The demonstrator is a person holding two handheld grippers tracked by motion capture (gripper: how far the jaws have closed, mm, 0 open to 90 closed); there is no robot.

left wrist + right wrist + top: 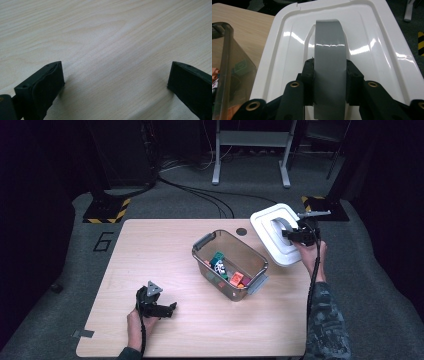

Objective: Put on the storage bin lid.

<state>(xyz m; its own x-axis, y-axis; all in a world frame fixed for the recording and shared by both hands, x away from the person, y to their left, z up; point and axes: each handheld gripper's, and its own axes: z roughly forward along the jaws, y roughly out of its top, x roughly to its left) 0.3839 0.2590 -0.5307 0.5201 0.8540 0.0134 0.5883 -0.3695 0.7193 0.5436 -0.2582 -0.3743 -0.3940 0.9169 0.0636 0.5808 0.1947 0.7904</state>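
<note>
Right tongs (298, 234) pinch the grey handle (329, 62) of the white lid (276, 232), lifted at three o'clock from the open box (230, 264), probably to cover it, while left tongs (159, 308) rest spread apart on the table (150, 250).

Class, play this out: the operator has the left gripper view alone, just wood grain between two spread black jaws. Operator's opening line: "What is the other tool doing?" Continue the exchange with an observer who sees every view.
Observer: The right tool is clamped on the grey handle of a white lid.
Operator: Where is that lid?
Observer: Tilted, off the table's far right edge, beside a clear bin.
Operator: Anything in the bin?
Observer: Small colourful blocks, on its floor; the bin is uncovered.
Operator: And where am I, relative to the bin?
Observer: Your left tool sits low on the table, near the front edge, apart from the bin and to its left in the high view.
</note>
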